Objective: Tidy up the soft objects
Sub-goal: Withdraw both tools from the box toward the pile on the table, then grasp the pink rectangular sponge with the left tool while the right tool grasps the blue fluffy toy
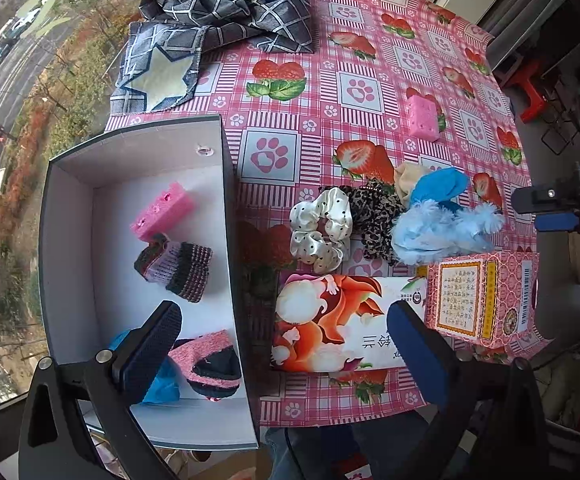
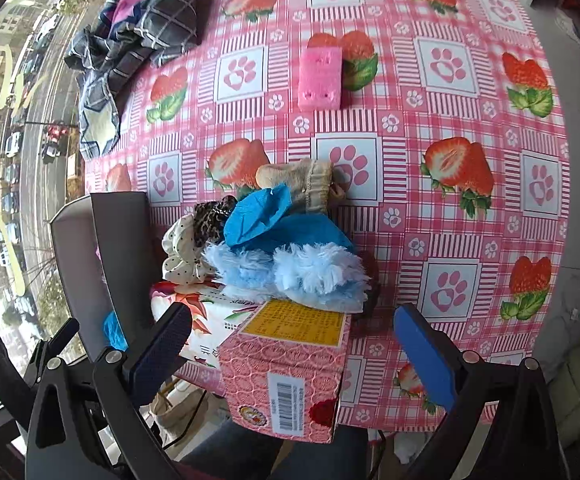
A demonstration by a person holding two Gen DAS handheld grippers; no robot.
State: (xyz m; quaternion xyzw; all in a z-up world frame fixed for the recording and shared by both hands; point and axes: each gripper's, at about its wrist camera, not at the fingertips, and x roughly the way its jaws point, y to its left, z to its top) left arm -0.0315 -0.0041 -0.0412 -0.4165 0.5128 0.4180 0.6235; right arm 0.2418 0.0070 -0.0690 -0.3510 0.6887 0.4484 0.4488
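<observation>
Fluffy blue slipper (image 1: 446,228), satin scrunchie (image 1: 322,232): heaped mid-desk (image 1: 370,60). Knit socks, pink sponge (image 1: 163,210): inside white box (image 1: 137,148). Both tongs (image 1: 283,344) (image 2: 290,344) gape wide, empty.

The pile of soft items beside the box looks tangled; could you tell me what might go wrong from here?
1. The fluffy blue piece overlaps the leopard scrunchie and white dotted scrunchie, so one grasp may drag neighbours.
2. It leans on the pink carton, which could shift.
3. The pink sponge lies far off and may be missed.

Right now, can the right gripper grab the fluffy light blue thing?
Probably yes. The right gripper is open and empty, and the fluffy light blue thing lies on top of the pile with nothing over it. The pink patterned box sits underneath, so come from above.
</observation>
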